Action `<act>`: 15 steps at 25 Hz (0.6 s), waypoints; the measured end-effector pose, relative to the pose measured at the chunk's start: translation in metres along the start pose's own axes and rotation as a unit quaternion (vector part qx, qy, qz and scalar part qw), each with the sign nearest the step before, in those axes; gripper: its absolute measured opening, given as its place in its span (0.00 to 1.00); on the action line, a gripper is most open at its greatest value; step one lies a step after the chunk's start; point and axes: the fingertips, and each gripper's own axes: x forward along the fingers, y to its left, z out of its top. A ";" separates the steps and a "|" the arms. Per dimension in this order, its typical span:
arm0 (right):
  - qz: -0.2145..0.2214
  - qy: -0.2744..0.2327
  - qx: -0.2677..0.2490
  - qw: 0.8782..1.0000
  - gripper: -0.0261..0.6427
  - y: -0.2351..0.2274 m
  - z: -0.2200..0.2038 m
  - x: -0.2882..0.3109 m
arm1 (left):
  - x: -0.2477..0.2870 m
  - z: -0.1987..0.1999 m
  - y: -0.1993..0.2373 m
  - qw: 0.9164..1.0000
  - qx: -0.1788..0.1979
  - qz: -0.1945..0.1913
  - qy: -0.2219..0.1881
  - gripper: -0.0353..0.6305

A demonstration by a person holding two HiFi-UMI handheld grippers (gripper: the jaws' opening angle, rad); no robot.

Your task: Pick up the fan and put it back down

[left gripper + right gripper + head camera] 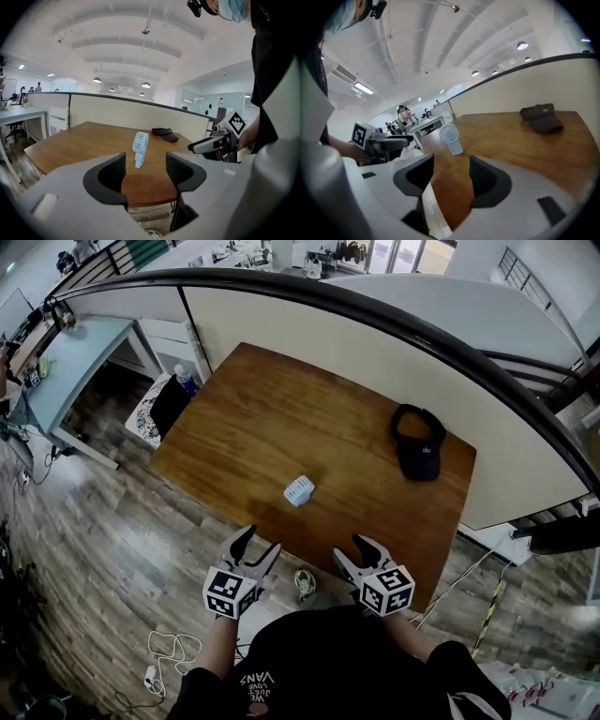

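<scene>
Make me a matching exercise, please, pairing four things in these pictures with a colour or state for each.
Things:
1. fan
2. cap
3. table
4. left gripper

Descriptions:
A. black, lying flat
B. open, nothing between its jaws
C. white, standing upright
D. brown wood

Pairs: 1-C, 2-A, 3-D, 4-B

glossy wood table [281, 418] – white plastic fan [299, 490]
</scene>
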 end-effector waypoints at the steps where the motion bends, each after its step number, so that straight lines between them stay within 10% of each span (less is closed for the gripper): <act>1: -0.002 -0.001 0.001 1.000 0.35 -0.005 0.001 0.003 | 0.007 0.000 0.002 1.000 0.003 -0.003 0.004 0.44; 15: -0.017 -0.001 0.032 0.999 0.35 -0.041 0.007 0.028 | 0.107 0.010 0.011 0.996 0.047 -0.057 0.056 0.49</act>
